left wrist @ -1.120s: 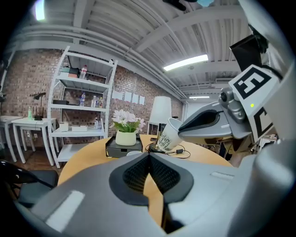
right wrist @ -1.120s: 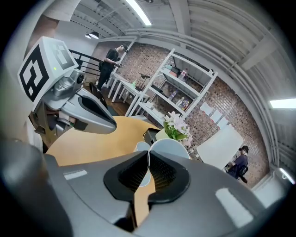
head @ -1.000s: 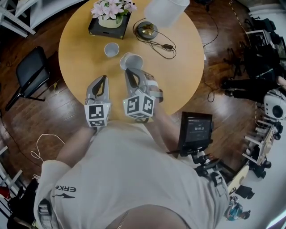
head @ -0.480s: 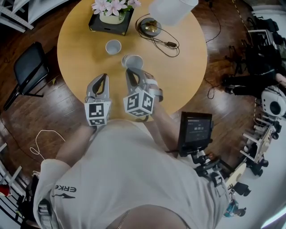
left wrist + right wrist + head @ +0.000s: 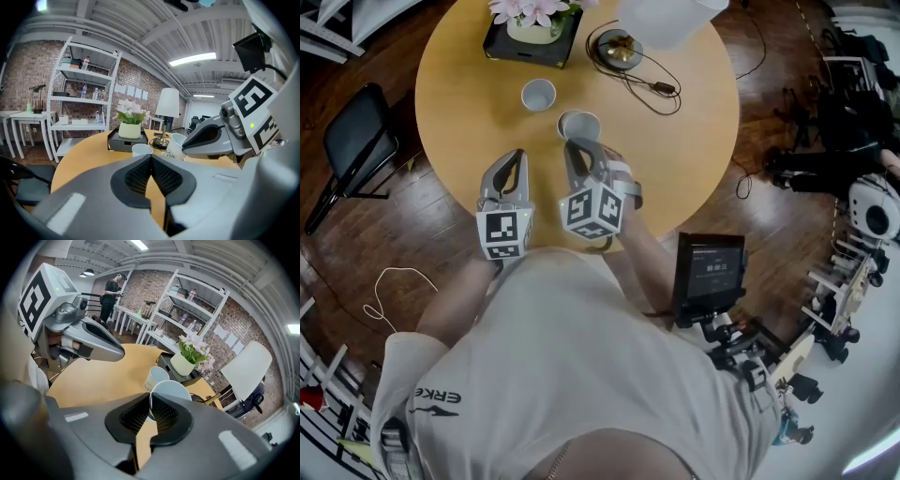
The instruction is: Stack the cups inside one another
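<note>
The white paper cup (image 5: 172,389) is pinched at its rim by the right hand-held gripper (image 5: 150,404). The left hand-held gripper (image 5: 151,164) is closed on nothing. The cup is judged light and crushable, so a gentle rim grip is advised.

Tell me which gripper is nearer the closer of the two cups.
Right. The right gripper has its jaws clamped on the near rim of that cup. The left gripper, shut, hangs apart, left of the cup and nearer you.
</note>
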`<act>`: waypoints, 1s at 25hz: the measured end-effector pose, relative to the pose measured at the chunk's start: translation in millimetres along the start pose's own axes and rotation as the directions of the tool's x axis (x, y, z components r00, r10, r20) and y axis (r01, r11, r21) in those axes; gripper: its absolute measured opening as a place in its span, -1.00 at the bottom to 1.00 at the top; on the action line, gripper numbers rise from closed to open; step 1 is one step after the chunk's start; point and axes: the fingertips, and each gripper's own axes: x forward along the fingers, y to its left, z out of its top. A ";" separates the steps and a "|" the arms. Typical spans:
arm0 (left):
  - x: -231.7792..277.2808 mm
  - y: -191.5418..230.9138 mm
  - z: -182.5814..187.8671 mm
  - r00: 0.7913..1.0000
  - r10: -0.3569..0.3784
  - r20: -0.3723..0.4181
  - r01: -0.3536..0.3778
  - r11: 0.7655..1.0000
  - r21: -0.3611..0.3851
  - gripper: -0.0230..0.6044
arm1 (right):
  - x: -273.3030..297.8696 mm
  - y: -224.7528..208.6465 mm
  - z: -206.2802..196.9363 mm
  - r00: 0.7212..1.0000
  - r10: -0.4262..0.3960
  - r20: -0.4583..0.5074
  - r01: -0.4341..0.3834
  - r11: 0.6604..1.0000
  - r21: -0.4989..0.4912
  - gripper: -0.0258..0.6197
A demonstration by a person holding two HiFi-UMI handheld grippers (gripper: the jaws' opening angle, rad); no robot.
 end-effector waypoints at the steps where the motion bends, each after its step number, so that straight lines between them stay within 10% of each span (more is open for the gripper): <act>1: -0.7 0.3 0.0 1.000 0.000 -0.002 0.000 1.000 -0.002 -0.92 | -0.2 0.1 -0.5 1.000 0.002 -0.003 -0.002 1.000 0.003 -0.83; 25: -7.4 7.1 -4.6 0.999 0.015 -0.029 -0.015 1.000 -0.008 -0.92 | 3.1 -0.9 -1.2 0.999 0.032 -0.013 -0.032 0.999 0.035 -0.74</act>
